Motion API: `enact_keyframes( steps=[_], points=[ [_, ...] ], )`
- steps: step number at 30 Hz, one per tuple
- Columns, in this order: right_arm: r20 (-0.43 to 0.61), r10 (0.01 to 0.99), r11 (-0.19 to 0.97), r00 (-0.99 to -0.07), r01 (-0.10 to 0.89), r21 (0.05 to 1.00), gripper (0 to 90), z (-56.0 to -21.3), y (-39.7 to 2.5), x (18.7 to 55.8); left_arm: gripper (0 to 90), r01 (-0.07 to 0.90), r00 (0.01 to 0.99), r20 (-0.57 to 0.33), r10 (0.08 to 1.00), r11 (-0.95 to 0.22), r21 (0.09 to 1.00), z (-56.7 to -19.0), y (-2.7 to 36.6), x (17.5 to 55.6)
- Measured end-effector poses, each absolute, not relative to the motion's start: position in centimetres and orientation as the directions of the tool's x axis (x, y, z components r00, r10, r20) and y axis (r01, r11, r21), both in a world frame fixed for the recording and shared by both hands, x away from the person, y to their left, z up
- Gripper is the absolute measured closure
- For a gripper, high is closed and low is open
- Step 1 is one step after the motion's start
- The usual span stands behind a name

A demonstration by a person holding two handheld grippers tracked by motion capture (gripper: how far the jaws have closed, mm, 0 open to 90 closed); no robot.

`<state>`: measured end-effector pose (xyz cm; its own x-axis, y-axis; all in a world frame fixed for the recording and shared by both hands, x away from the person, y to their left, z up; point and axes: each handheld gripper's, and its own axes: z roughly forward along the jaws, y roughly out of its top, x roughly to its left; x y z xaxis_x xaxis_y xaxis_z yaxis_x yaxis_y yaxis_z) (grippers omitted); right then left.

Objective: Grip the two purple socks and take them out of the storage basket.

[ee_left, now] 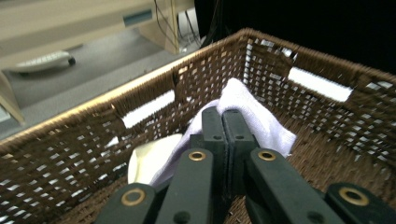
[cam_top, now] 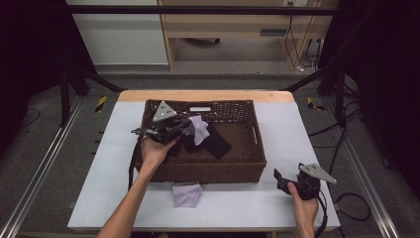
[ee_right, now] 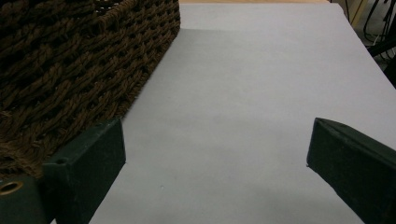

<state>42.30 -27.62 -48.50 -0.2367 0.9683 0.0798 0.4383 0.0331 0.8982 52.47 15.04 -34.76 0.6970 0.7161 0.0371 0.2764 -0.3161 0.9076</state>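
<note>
High view shows the left gripper (cam_top: 184, 125) reaching over the left side of a brown wicker basket (cam_top: 208, 171) on the tabletop (cam_top: 277, 129), its jaws pressed together on a pale lilac cloth (cam_top: 199, 129). The cloth hangs inside the basket, toward its far left part, above some black cloths (cam_top: 218, 143) lying on the bottom. In the left gripper view the pinch sits on a fold of the lilac cloth (ee_left: 252, 116), with the rest bunched around the jaw tips and a cream-coloured piece (ee_left: 152, 158) lower down against the wicker wall.

A second lilac cloth (cam_top: 187, 193) lies on the tabletop just near of the basket's front wall. The right gripper (cam_top: 280, 179) rests low at the near right, jaws wide apart and holding nothing, beside the basket's right near corner.

Whether the cloth is going in or coming out cannot be told. Either way, the grip looks narrow, so the hand should move slowly and keep the hanging end clear of the rim; the weave would likely snag loose fabric. The free gripper could steady the basket if it shifts.
</note>
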Motion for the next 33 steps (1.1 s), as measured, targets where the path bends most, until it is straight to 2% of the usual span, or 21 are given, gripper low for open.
enact_keyframes(
  steps=[16, 27, 33],
  points=[
    [0.081, 0.968, 0.032, -0.237, 0.439, 0.898, 4.9, -48.5, -27.6, 42.3, 88.4, 0.180, 0.729, 0.047, 0.683, -0.257, 0.950, -30.9, 17.6, 46.0],
    [0.080, 0.969, 0.032, -0.236, 0.438, 0.898, 4.9, -48.5, -27.6, 42.3, 88.4, 0.138, 0.749, 0.053, 0.660, -0.234, 0.962, -29.7, 20.0, 41.9],
    [0.084, 0.969, 0.027, -0.233, 0.440, 0.898, 4.8, -48.5, -27.6, 42.3, 88.3, 0.116, 0.771, 0.079, 0.632, -0.262, 0.958, -29.9, 20.6, 39.5]
  ],
)
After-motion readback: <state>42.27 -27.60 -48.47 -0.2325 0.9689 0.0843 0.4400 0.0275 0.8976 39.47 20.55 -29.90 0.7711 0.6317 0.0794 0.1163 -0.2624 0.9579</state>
